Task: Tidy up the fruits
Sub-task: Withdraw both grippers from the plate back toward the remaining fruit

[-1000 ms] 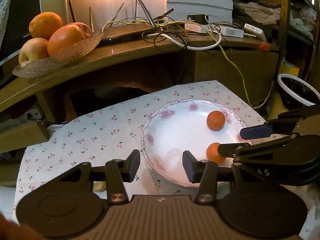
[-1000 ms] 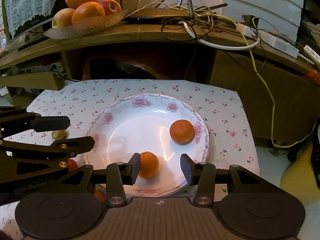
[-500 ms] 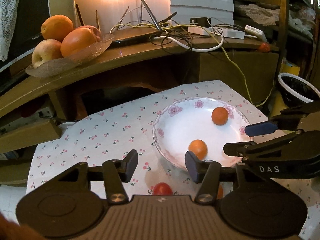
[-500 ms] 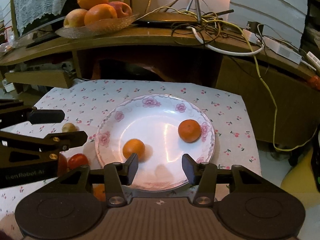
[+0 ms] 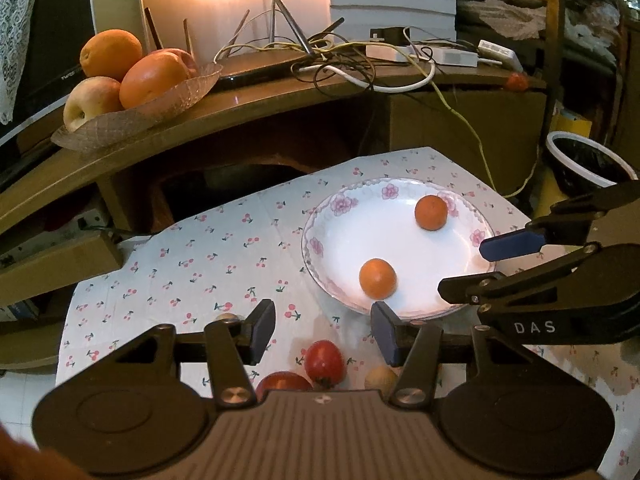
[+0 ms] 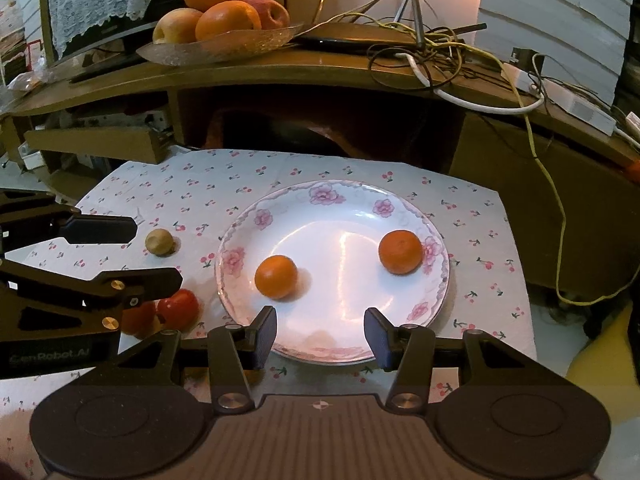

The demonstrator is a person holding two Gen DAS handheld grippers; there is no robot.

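A white flowered plate [image 6: 352, 200] [image 5: 320, 224] on the cherry-print cloth holds two small oranges, one near its left [image 6: 276, 277] [image 5: 377, 279] and one at its right [image 6: 400, 251] [image 5: 431, 213]. Left of the plate lie two red tomatoes [image 6: 179, 309] [image 5: 324, 364] [image 5: 282, 381] and small tan fruits [image 6: 160, 242] [image 5: 380, 378]. My left gripper [image 5: 323, 332] is open and empty, above the tomatoes. My right gripper [image 6: 320, 334] is open and empty over the plate's near rim. Each gripper also shows from the side in the other's view, the left [image 6: 154, 252] and the right [image 5: 460, 268].
A wooden shelf [image 6: 320, 72] behind the table carries a glass dish [image 6: 224, 46] of large oranges and apples, a tangle of cables [image 6: 432, 52] and a router. A black bin [image 5: 588, 164] with a white rim stands at the right.
Both grippers have drawn back and up from the plate. The near orange has left the right gripper's jaws and rolled left on the plate. The tomatoes have come into view.
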